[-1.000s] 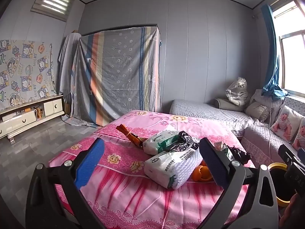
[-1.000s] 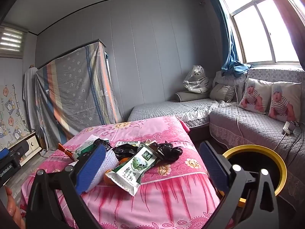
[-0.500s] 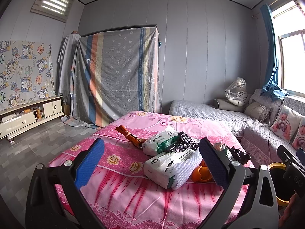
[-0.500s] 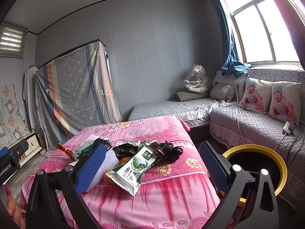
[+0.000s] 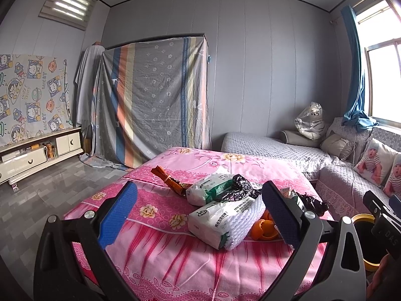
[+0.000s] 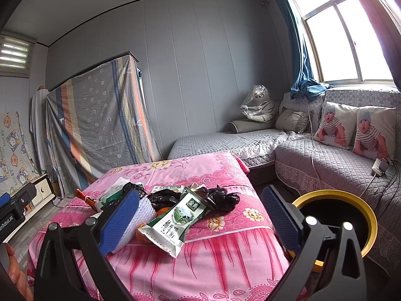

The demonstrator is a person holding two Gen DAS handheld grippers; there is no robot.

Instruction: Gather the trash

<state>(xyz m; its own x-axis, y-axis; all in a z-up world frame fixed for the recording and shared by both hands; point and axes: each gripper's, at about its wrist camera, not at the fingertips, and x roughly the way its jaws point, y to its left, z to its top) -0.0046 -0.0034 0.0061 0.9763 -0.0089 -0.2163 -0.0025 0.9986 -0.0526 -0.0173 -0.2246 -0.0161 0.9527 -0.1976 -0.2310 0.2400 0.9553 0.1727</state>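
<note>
The left gripper point(image 5: 198, 213) is spread wide with nothing between its blue pads, and the right gripper point(image 6: 200, 215) is likewise fully spread and empty; both hang short of the trash pile and touch none of it. The pile lies ahead of both tools on the pink floral cloth point(image 5: 160, 250) covering a table. From the left gripper, a white tissue pack point(image 5: 220, 220) sits directly ahead between the fingers, with a white foam net point(image 5: 246, 220) against its right side and orange peel point(image 5: 263, 228) just beside the right finger. Farther ahead lie a second tissue pack with green print point(image 5: 208, 188), a crumpled black plastic bag point(image 5: 240, 186) resting on it, and an orange snack wrapper point(image 5: 168, 179) to the left. From the right gripper, a green-and-white milk pouch point(image 6: 175, 223) lies ahead between the fingers, its near end overhanging the table edge, with another black bag point(image 6: 220, 198) behind it. A bin with a yellow rim point(image 6: 351, 198) stands on the floor to the right of the table, partly hidden behind the right finger. A grey quilted sofa point(image 6: 325, 160) with two printed cushions runs beyond the bin, below a window.
</note>
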